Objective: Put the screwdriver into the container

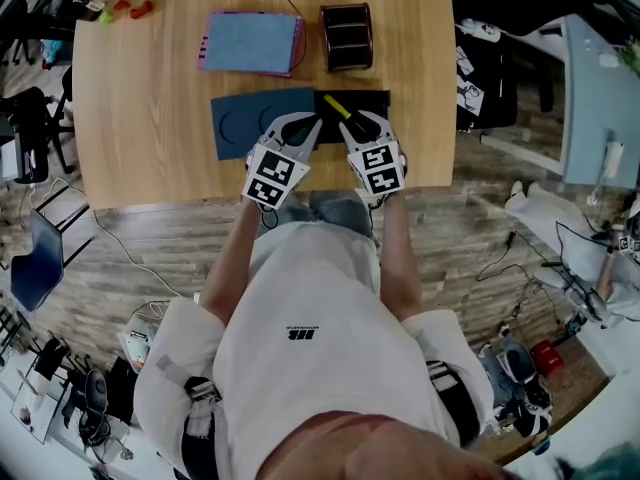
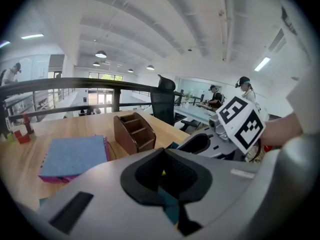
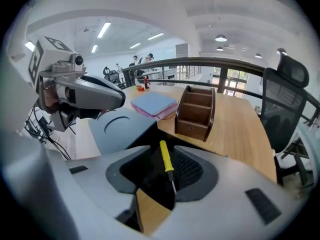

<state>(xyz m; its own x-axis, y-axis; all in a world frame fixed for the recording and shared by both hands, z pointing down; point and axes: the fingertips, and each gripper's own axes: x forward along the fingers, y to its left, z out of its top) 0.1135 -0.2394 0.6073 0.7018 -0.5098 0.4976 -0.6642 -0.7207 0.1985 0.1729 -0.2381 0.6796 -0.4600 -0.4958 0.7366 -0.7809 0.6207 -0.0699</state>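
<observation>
The right gripper's [image 3: 159, 178] ribbed black pads stand wide apart, with the slim yellow-handled screwdriver [image 3: 165, 159] lying between them on a flat black mat [image 1: 375, 101]. The left gripper [image 2: 169, 178], just to the left, shows a narrow slit and holds nothing. Farther off across bare tabletop stands the brown three-slot container [image 1: 346, 36], beside a blue notebook [image 1: 250, 43]. The pale wood-grain table [image 1: 150, 98] ends just behind the grippers, above a plank floor [image 1: 150, 243].

You work at a light wooden table [image 1: 140, 118] that fills the top of the head view, above a grey-brown plank floor [image 1: 150, 238]. A black office chair [image 3: 287, 89] stands at the right edge of the right gripper view. In the left gripper view a dark railing [image 2: 75, 84] crosses bright windows [image 2: 102, 98], and round lamps [image 2: 101, 54] glow under a white ceiling [image 2: 175, 24].
</observation>
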